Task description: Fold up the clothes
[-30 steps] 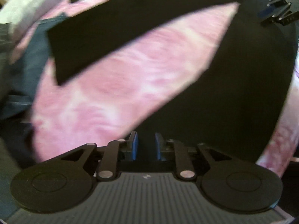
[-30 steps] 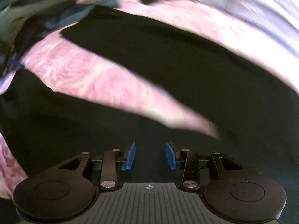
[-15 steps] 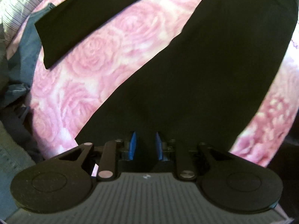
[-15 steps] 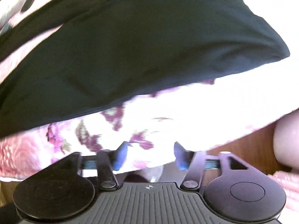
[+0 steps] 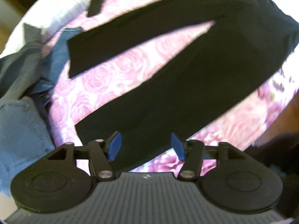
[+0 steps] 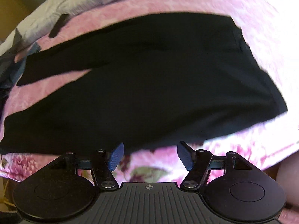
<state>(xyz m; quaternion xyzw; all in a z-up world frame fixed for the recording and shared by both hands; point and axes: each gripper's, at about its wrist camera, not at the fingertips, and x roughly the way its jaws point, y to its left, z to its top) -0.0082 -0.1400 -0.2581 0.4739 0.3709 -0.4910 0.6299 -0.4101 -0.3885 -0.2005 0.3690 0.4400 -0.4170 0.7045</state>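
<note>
Black trousers [image 5: 186, 78] lie spread flat on a pink rose-patterned bedspread [image 5: 119, 69], legs apart in a V toward the left. My left gripper [image 5: 146, 145] is open and empty, hovering over the near leg's hem end. In the right wrist view the trousers [image 6: 149, 78] fill the middle, waistband at the right. My right gripper [image 6: 150, 155] is open and empty, just short of the trousers' near edge, above the bedspread [image 6: 233, 149].
A heap of blue and grey clothes [image 5: 24, 100] lies at the left edge of the bed. A small black piece [image 5: 95, 3] lies at the far side near white bedding [image 6: 56, 5]. The bed's near edge drops off at the right [image 5: 276, 123].
My left gripper has opened and let go of the trouser leg, which now lies flat. My right gripper has pulled back and opened wider. Both views have backed away from the cloth.
</note>
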